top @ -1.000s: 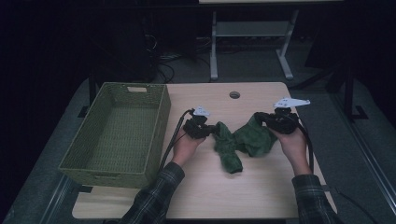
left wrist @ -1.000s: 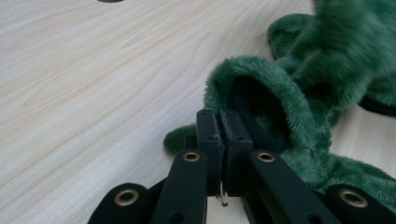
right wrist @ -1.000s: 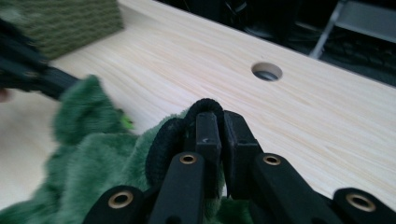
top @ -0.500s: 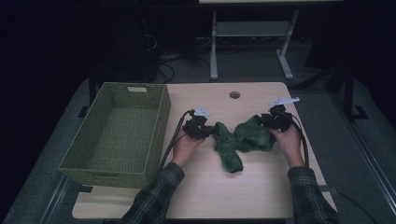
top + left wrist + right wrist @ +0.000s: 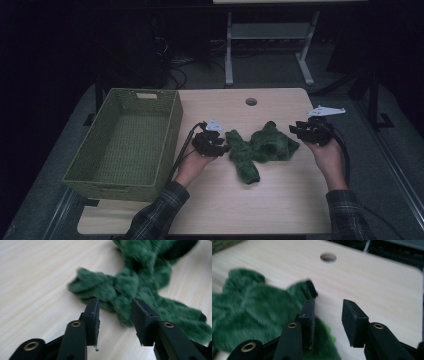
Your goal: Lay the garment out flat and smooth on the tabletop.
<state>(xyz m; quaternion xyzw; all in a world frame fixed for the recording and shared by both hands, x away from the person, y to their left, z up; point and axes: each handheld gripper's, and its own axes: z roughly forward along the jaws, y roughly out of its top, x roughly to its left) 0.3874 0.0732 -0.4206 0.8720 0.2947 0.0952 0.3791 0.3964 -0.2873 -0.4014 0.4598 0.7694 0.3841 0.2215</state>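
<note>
Centre of the high view, on the bench (image 5: 280, 200), lies the green cloth (image 5: 260, 149), crumpled, with one tail running toward the lower middle of the frame. My left claw (image 5: 223, 147) sits at its left edge, my right claw (image 5: 295, 131) just off its right edge; the basket (image 5: 125, 180) stands at the left, apart from both.

Along the left gripper view, the left claw (image 5: 114, 320) is open, jaws straddling a fold of the cloth (image 5: 140, 282) at mid-frame without pinching it. I judge the step is to take a corner each side, so I would push in until the fold sits deep between the pads, then close, catching one layer rather than a bunch.

From the right gripper view, the right claw (image 5: 327, 320) is open too; its left jaw rests over the cloth (image 5: 254, 312), the right jaw over bare bench (image 5: 387, 290). I would shift it left before closing, or it may nip only fuzz.

No brand, label or writing is readable anywhere.
</note>
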